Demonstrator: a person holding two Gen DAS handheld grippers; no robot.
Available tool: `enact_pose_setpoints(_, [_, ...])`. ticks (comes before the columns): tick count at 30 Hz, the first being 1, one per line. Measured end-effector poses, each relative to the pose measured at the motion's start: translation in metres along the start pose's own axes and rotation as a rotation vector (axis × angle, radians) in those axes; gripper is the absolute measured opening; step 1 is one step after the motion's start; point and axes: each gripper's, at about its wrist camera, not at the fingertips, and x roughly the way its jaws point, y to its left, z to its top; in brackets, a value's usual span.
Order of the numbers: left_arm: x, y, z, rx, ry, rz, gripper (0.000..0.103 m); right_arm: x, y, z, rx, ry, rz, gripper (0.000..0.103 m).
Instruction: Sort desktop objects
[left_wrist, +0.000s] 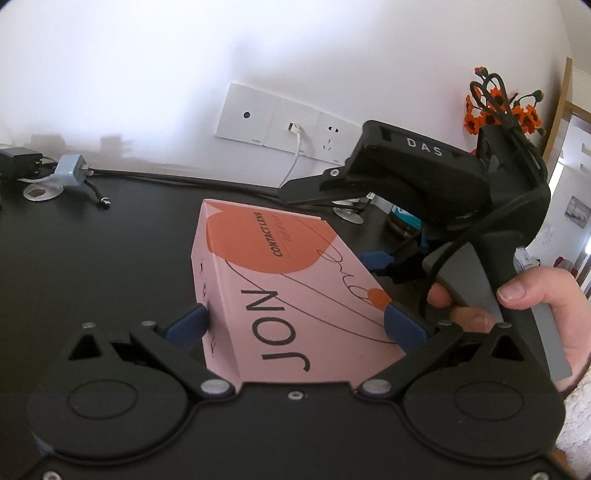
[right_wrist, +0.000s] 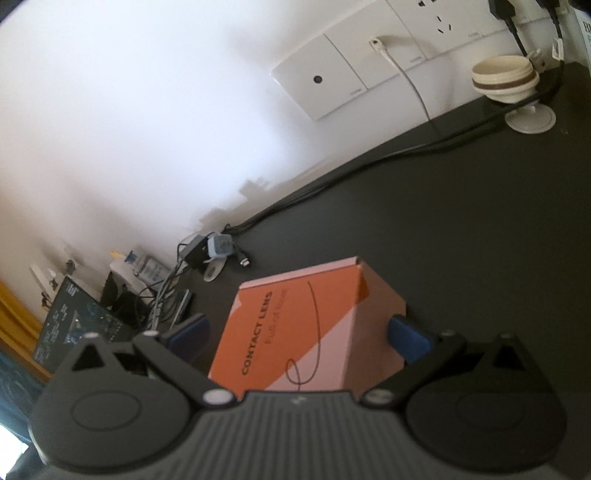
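Left wrist view: contact lens box (left_wrist: 291, 291) lengthwise between left tongs (left_wrist: 295, 325), pads touching both sides; right tongs (right_wrist: 299, 334) wide astride its far end.

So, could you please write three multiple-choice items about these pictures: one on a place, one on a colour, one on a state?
1. Where is the pink and orange cardboard contact-lens box?
A. between the left gripper fingers
B. lying by the wall
C. inside a drawer

2. What colour are the gripper pads?
A. red
B. blue
C. yellow

3. How is the right gripper?
A. shut on the box
B. open around the box
C. far away from the box

A: pads press both box sides.
B: blue in both views.
B: a gap shows at its left pad.
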Motion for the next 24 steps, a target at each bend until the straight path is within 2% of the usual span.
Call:
enact_pose_setpoints(10, [-0.002,-0.004,-0.001,0.007,-0.002,0.006,0.103,0.005,0.018,-0.006,-0.063,0.006,-0.086,0.103])
enact_pose_setpoints(16, [-0.009,-0.004,-0.001,0.033,0.017,-0.016,0.103,-0.005,0.008,-0.013,-0.036,0.012,-0.053,0.102])
enact_pose_setpoints(24, [-0.029,-0.011,-0.013,0.106,0.054,-0.039,0.103,-0.037,0.001,-0.037,-0.070,0.023,-0.067,0.102])
